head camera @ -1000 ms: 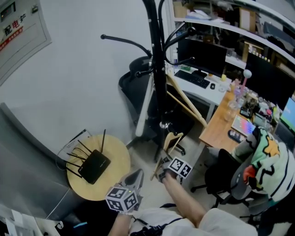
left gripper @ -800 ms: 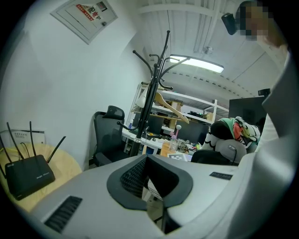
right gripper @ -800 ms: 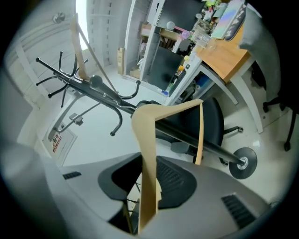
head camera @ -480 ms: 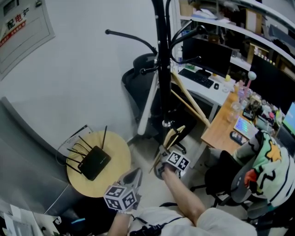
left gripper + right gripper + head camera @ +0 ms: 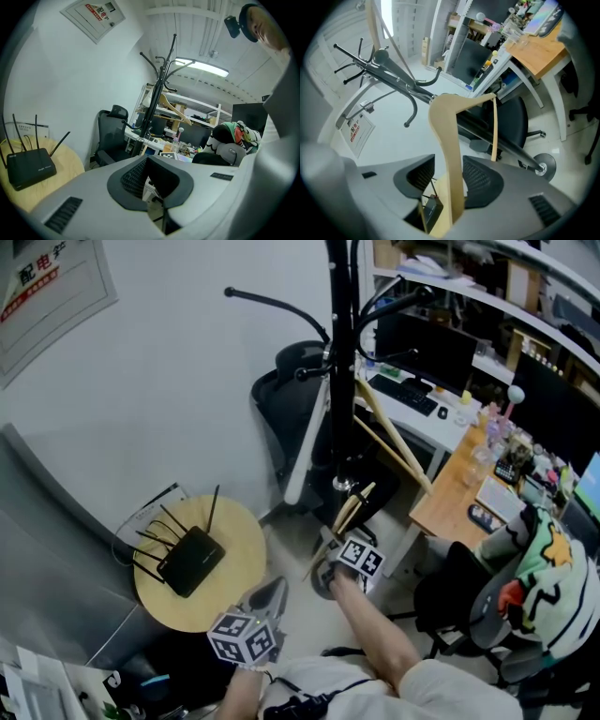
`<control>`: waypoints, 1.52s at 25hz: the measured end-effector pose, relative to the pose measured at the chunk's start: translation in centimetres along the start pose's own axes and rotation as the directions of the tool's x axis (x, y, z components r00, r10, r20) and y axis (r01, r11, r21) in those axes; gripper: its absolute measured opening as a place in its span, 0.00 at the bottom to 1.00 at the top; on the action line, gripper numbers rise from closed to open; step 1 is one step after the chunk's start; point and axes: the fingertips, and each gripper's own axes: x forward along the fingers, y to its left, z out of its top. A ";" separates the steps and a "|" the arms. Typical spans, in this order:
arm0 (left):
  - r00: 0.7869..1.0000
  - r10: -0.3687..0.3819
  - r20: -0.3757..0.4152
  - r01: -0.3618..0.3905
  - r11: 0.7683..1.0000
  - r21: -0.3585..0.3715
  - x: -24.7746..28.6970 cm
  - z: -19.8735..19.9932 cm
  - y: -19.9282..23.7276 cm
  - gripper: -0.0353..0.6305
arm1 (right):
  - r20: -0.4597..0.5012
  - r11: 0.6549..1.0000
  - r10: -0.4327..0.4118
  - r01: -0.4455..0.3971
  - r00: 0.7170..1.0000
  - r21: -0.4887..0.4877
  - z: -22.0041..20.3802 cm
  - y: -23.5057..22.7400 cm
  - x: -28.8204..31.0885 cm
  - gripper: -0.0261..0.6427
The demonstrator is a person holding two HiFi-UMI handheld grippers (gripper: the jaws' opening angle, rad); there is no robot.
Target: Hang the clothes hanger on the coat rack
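Standing apart, the pads of the right gripper (image 5: pixel 449 174) have just been opening, and one pale wooden arm of the clothes hanger (image 5: pixel 444 136) rises between them, close against the right-hand pad with a clear gap to the other, so the grip on it is slack rather than clamped. From the jaws the hanger runs up to a bend, where its other arm and a thin crossbar branch away toward the coat rack (image 5: pixel 405 84), whose dark pole crosses just behind it; whether wood and pole touch cannot be told. In the head view the hanger (image 5: pixel 349 512) sits low, near the foot of the coat rack (image 5: pixel 342 381), well below its curved hooks, tilted up from the right gripper (image 5: pixel 339 559) at the end of the person's bare forearm (image 5: pixel 380 643). The left gripper (image 5: pixel 147 161) has its jaws drawn together at the tips with nothing between them, and it points across the room toward the rack. In the head view this left gripper (image 5: pixel 265 598) hangs over the edge of a round wooden table (image 5: pixel 239 549) that bears a black router (image 5: pixel 190 561) with its antennas up. A second wooden hanger (image 5: pixel 394 451) is on the rack higher up, on the desk side. Behind the pole stands a black office chair (image 5: pixel 291 399), and to the right a cluttered desk (image 5: pixel 459 493) with monitors.
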 end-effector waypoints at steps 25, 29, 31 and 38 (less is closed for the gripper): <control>0.999 0.014 0.034 -0.011 0.997 -0.073 -8.7 -1.6 -0.8 0.04 | -0.106 0.976 -0.046 0.022 0.993 -0.216 -4.0 5.2 -15.9 0.35; 0.999 0.022 0.041 -0.017 0.995 -0.100 -12.1 -3.3 -2.1 0.04 | -0.153 0.974 0.018 -0.052 0.988 -0.219 -7.0 9.2 -19.6 0.21; 0.998 0.024 0.050 -0.019 0.994 -0.110 -13.7 -3.9 -2.6 0.04 | -0.158 0.964 0.033 -0.073 0.987 -0.255 -8.2 11.5 -21.1 0.06; 0.998 0.015 0.063 -0.005 0.988 -0.152 -17.7 -6.6 -4.8 0.04 | -0.186 0.912 0.115 -0.178 0.976 -0.369 -13.3 18.0 -27.3 0.03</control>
